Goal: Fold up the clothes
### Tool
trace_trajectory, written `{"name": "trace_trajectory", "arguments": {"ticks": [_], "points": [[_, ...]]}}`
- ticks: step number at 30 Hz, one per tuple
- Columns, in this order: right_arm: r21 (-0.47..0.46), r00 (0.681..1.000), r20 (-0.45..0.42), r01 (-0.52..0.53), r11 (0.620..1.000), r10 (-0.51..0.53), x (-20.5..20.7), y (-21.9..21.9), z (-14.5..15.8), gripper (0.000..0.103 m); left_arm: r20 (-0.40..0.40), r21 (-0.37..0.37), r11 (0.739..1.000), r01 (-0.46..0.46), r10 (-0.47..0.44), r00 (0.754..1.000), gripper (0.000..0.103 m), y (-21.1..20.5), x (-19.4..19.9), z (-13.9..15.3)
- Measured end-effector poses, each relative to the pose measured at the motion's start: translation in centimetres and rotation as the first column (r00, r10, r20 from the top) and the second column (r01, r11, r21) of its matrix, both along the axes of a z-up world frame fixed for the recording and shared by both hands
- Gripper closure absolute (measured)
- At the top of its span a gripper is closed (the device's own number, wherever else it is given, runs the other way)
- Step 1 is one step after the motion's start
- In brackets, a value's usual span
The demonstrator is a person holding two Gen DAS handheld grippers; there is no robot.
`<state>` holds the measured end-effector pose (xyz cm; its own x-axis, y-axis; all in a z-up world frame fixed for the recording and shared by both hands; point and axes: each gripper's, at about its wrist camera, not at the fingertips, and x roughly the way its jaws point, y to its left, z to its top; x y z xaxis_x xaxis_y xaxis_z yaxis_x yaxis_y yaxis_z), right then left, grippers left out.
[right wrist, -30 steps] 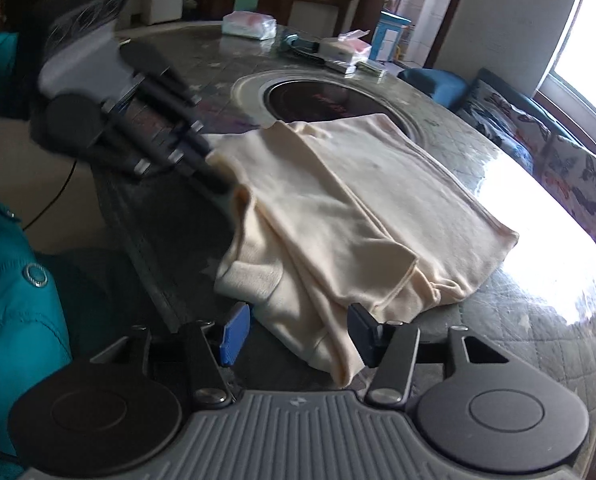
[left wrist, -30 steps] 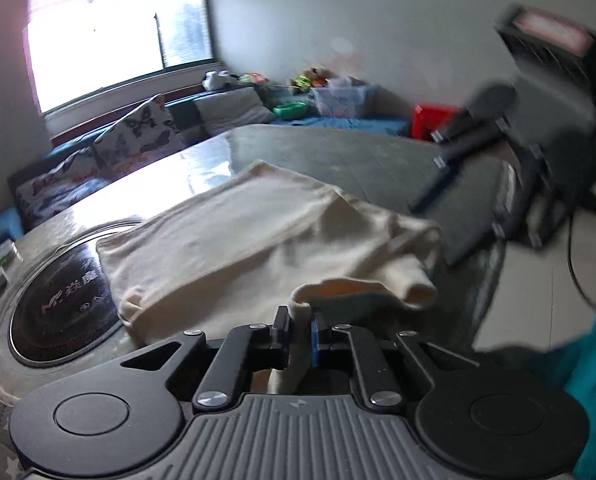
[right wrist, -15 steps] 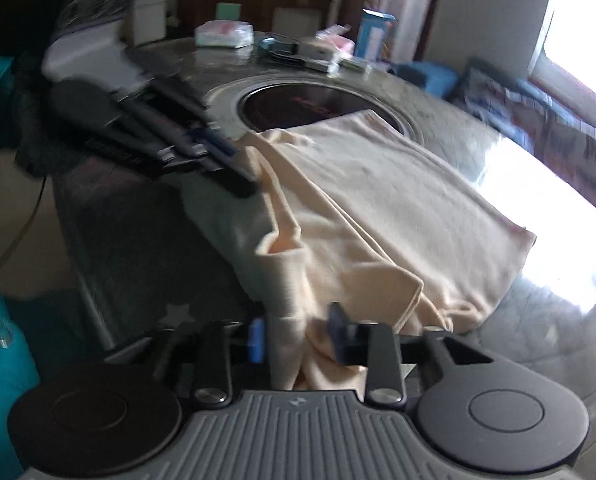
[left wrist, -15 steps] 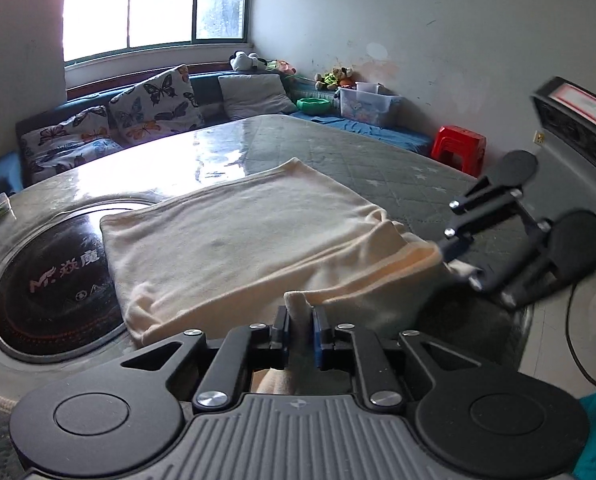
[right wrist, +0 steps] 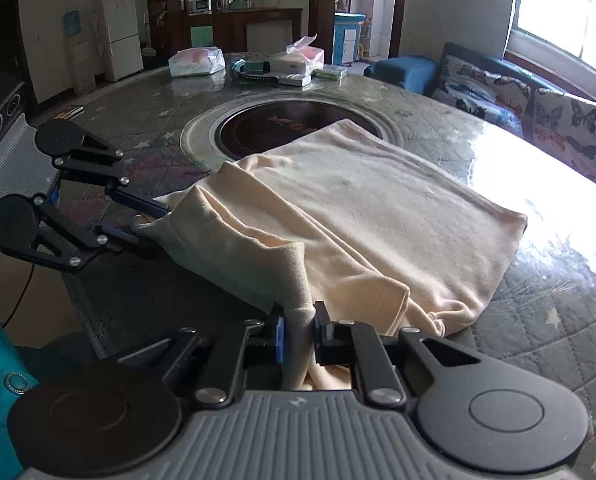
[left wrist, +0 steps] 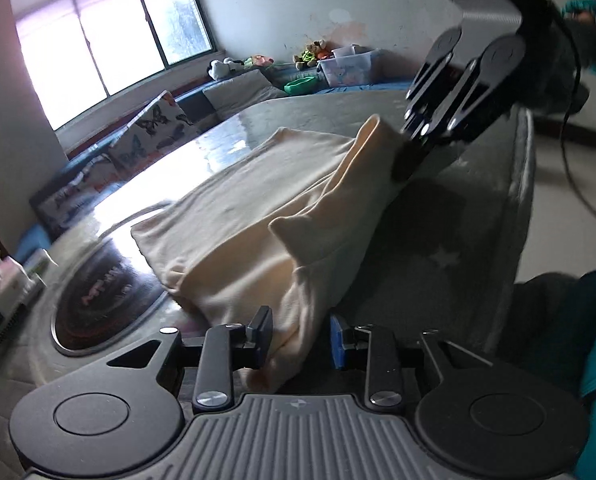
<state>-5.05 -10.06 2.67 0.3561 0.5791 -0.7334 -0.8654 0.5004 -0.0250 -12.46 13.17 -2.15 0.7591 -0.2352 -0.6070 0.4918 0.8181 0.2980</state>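
in the left wrist view our left gripper (left wrist: 300,338) points down over the near edge of the cream garment (left wrist: 257,216), which lies on the quilted table (left wrist: 478,216) beside the round dark hob plate (left wrist: 105,300). its jaws have just been opening and now stand partly apart, the hanging fold between them, touching one pad while the other stands clear. the right gripper (left wrist: 402,160) pinches the garment's raised corner further along that edge. in the right wrist view our right gripper (right wrist: 300,338) tilts steeply down, jaws just closing, now nearly together and pressed on a gathered fold at the garment's near corner. we judge this the middle of a fold: next we should carry the gripped edge across the garment towards the hob plate, once the left regrips.
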Motion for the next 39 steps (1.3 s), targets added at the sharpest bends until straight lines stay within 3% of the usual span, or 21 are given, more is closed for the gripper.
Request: {"name": "trace_trajectory", "arguments": {"ticks": [1,3,8,13,17,25,30,39], "points": [[0.003,1.000,0.009,0.000,1.000,0.000,-0.2,-0.1,0.2,0.093,0.006,0.007,1.000,-0.004,0.003,1.000,0.088,0.0,0.1,0.0],[0.008,1.000,0.025,0.000,1.000,-0.001,-0.7,-0.2,0.5,0.093,0.007,-0.009,1.000,-0.009,0.009,1.000,0.096,0.1,0.0,0.2],[0.022,0.998,0.058,-0.004,1.000,0.003,-2.2,-1.1,2.0,0.094,0.037,-0.067,0.998,0.013,-0.010,0.999,0.098,0.0,-1.9,2.3],[0.021,0.998,0.045,-0.041,0.999,0.040,-5.2,-2.9,4.4,0.094,0.009,-0.121,0.990,0.072,-0.071,0.997,0.098,-0.1,-5.4,4.5],[0.019,0.997,0.034,-0.066,0.998,0.066,-6.6,-3.8,5.5,0.094,0.011,-0.164,0.985,0.060,-0.059,0.998,0.098,-0.2,-6.2,5.7],[0.044,0.998,0.060,-0.033,0.998,0.030,-3.0,-3.0,6.8,0.094,0.061,-0.184,0.982,-0.046,0.058,0.996,0.098,1.2,0.3,6.7],[0.034,0.994,0.110,-0.021,0.999,0.017,1.9,-0.8,7.1,0.094,0.068,-0.186,0.975,-0.123,0.138,0.988,0.098,2.0,6.3,6.8],[-0.010,0.995,0.082,0.062,0.998,-0.061,10.7,3.1,3.7,0.094,-0.045,-0.171,0.952,-0.253,0.248,0.968,0.097,3.6,14.8,2.4]]}}
